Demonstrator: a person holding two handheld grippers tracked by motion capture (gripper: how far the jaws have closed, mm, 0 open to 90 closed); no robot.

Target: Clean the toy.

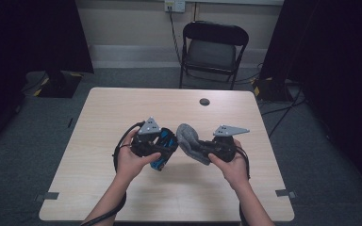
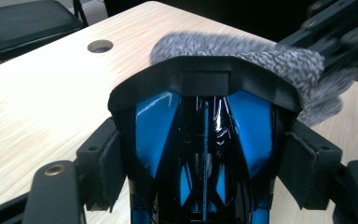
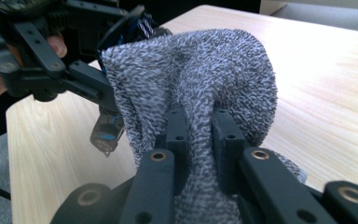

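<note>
Grey fuzzy sock [image 3: 200, 70] hangs pinched in the right gripper [image 3: 199, 140], whose jaws are clamped nearly together on a fold of its fabric, so the open cuff faces the other hand. Opposite it, the left gripper [image 2: 205, 154] holds a glossy black-and-blue shoe-shaped object [image 2: 204, 140] from both sides, its pads [image 2: 109, 168] pressed against the flanks and the jaws spread wide around it. Both items are raised above the middle of the counter [image 1: 122, 108], touching or almost touching tip to cuff; this looks like a set-up for pulling the sock over the object. In the high view the two hands sit close together, the left hand [image 1: 131, 160] and the right hand [image 1: 231, 162] turned inward so the grippers point at each other, forearms angling in from the near edge.
</note>
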